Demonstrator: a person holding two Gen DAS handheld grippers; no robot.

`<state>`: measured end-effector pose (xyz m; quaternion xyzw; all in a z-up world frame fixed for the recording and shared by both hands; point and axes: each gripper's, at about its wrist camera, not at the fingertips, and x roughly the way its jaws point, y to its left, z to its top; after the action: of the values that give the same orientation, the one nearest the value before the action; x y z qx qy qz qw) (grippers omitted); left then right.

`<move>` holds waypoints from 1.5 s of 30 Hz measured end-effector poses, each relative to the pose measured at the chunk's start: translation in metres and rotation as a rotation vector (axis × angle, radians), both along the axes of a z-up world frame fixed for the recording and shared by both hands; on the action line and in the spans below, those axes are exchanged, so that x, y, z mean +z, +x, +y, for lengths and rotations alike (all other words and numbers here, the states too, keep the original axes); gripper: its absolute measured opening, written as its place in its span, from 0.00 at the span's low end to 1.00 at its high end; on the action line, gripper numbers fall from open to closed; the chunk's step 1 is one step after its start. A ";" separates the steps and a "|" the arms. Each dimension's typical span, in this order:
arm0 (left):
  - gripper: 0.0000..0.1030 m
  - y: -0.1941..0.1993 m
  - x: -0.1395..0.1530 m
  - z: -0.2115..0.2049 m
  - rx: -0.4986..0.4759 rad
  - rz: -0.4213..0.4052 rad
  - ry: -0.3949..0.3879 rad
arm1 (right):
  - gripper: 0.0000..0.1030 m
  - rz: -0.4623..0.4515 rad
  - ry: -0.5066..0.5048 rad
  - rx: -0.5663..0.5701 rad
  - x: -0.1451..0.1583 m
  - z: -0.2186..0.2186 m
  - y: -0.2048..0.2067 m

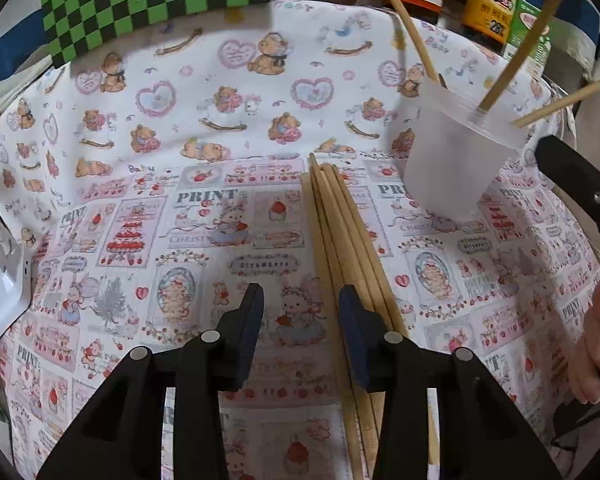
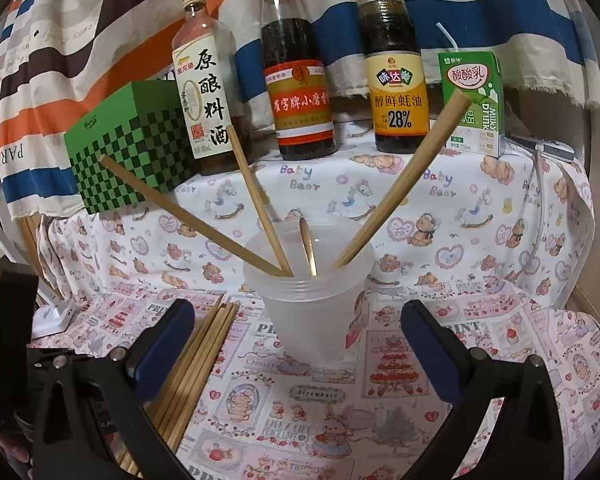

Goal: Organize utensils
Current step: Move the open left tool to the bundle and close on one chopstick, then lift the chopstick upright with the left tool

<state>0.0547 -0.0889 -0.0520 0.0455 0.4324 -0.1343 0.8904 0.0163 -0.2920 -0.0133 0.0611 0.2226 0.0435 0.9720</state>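
A translucent plastic cup [image 2: 314,308] stands upright on the printed cloth and holds several wooden chopsticks [image 2: 400,184] that lean outward. It also shows in the left wrist view [image 1: 452,160] at the right. A bundle of loose chopsticks [image 1: 348,240] lies flat on the cloth; it shows in the right wrist view [image 2: 196,360] left of the cup. My left gripper [image 1: 300,320] is open and empty, its right finger beside the bundle. My right gripper [image 2: 300,344] is open and empty, just in front of the cup.
Three sauce bottles [image 2: 300,80] and a green milk carton [image 2: 474,104] stand in a row behind the cup. A green checkered box [image 2: 132,148] sits at the back left. A white object [image 1: 4,280] lies at the cloth's left edge.
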 end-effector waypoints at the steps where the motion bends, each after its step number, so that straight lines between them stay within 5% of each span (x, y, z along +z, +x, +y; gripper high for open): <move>1: 0.37 0.000 0.000 0.000 -0.003 0.005 -0.004 | 1.00 0.004 0.002 0.000 0.000 0.000 0.001; 9: 0.28 0.002 -0.003 0.004 -0.016 0.050 -0.047 | 1.00 0.031 0.020 -0.033 -0.002 -0.007 0.005; 13: 0.27 0.002 -0.003 0.003 0.018 0.049 0.005 | 1.00 0.014 0.017 -0.043 -0.001 -0.009 0.004; 27: 0.25 0.006 -0.008 0.015 0.030 0.100 -0.091 | 1.00 0.003 -0.049 -0.036 -0.002 0.003 0.002; 35: 0.23 -0.001 -0.012 -0.011 -0.004 0.044 0.055 | 1.00 0.010 -0.049 -0.040 -0.003 0.002 0.004; 39: 0.23 -0.002 -0.011 -0.013 -0.002 0.042 0.059 | 1.00 0.009 -0.052 -0.040 -0.003 0.002 0.004; 41: 0.06 0.000 -0.010 -0.011 -0.012 0.052 0.043 | 1.00 0.008 -0.054 -0.042 -0.003 0.002 0.004; 45: 0.05 -0.001 0.000 -0.002 -0.005 0.041 -0.027 | 1.00 0.006 -0.050 -0.042 -0.003 0.002 0.003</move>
<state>0.0537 -0.0907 -0.0516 0.0319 0.4487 -0.1432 0.8816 0.0196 -0.2900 -0.0162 0.0415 0.2253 0.0173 0.9733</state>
